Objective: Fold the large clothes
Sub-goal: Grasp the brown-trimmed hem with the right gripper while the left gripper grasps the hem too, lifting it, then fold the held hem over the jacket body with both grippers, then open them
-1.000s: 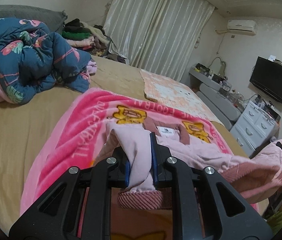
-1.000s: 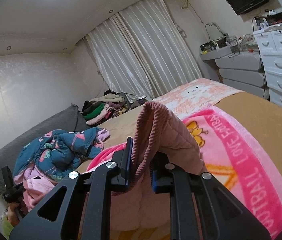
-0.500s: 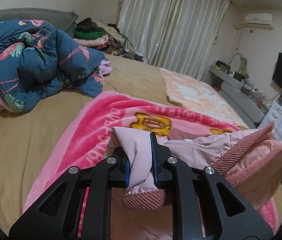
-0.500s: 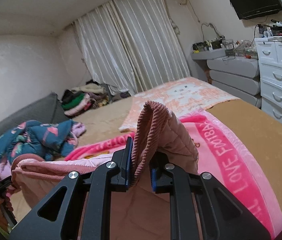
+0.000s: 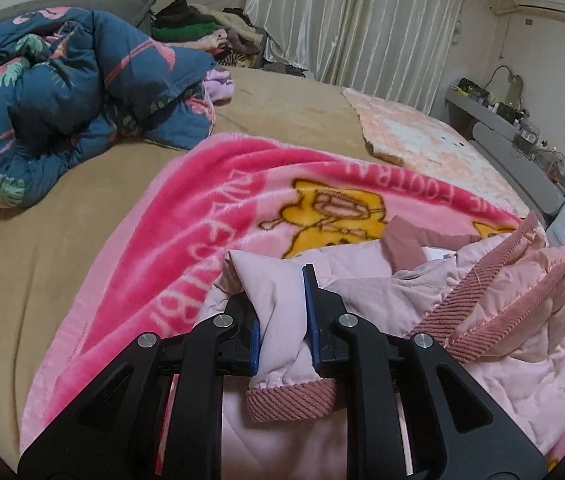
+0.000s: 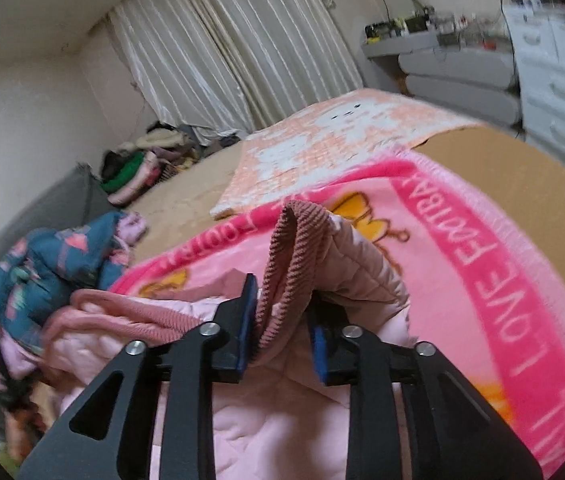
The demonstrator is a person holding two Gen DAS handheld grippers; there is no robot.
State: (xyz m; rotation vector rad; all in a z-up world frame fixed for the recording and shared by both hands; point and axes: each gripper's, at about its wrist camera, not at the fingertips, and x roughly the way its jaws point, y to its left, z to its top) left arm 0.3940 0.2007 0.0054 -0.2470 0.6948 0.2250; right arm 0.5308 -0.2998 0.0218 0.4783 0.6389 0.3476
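The fingers of the left gripper (image 5: 282, 320) pinch a pale pink fold of the jacket (image 5: 522, 360) just above its ribbed cuff (image 5: 290, 400). The fingers of the right gripper (image 6: 282, 324) have just been opening: the ribbed hem (image 6: 290, 264) stands between them, touching the left pad while the right pad is apart from it.

The jacket lies low in both frames, on the pink blanket (image 5: 202, 208). I judge that one fold is being laid down; the cloth at right in the left view is bunched, so smoothing and more folds are left.

At upper left lies a blue quilt (image 5: 62, 80), behind it a pile of clothes (image 5: 194, 28), well apart. Nothing blocks the blanket.
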